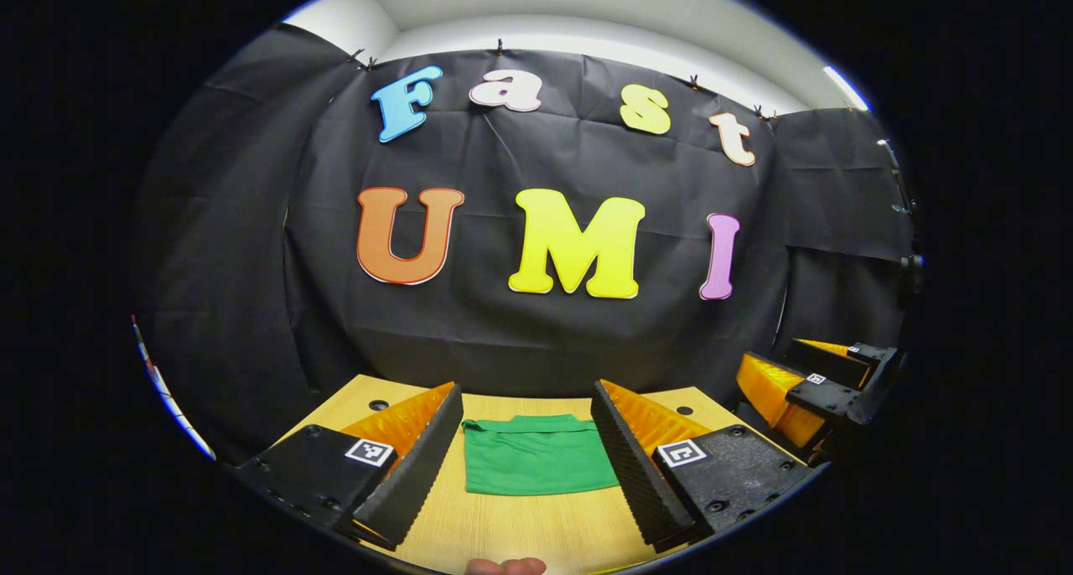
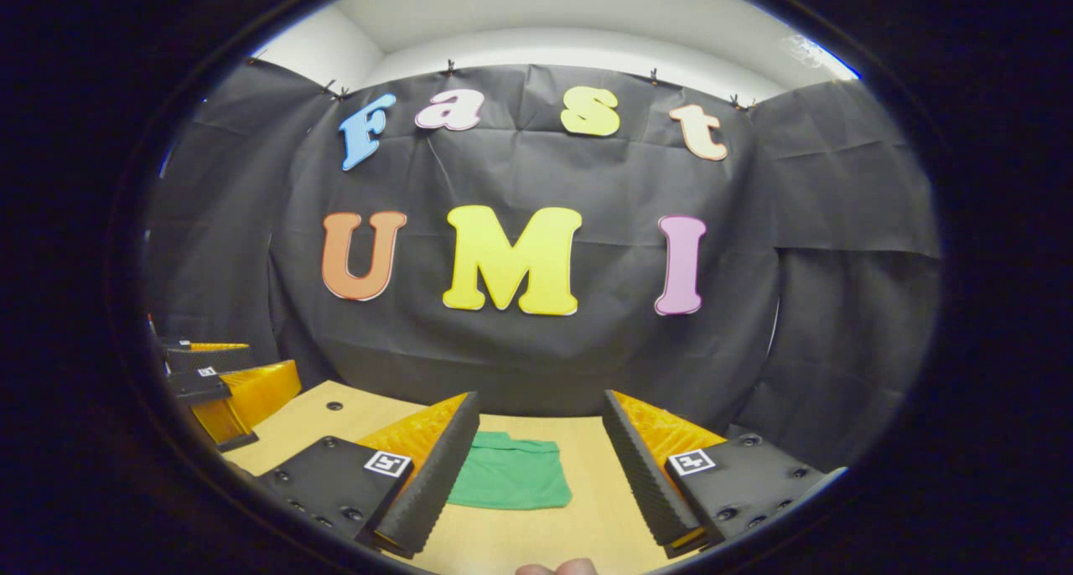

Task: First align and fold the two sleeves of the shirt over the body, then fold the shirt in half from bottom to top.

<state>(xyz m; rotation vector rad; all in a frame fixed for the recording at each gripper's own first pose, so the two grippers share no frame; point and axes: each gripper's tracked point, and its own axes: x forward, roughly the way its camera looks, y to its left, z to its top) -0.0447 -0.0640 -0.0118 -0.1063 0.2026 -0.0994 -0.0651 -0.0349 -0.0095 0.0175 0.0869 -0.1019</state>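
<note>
A green shirt (image 1: 536,458) lies folded into a small rectangle on the wooden table (image 1: 528,529), collar edge toward the wall. In the left gripper view my left gripper (image 1: 526,491) is open above the table, its fingers either side of the shirt and clear of it. At the right edge of that view, the right gripper (image 1: 817,386) hangs open. In the right gripper view the shirt (image 2: 511,474) sits a little left of centre, partly behind the left finger. My right gripper (image 2: 536,495) is open with nothing held, and the left gripper (image 2: 222,382) appears at the far left.
The black cloth wall stands close behind the table's far edge. Small round holes (image 1: 378,405) mark the tabletop near the back corners. A fingertip (image 1: 505,567) of the holding hand pokes in at the bottom of each view.
</note>
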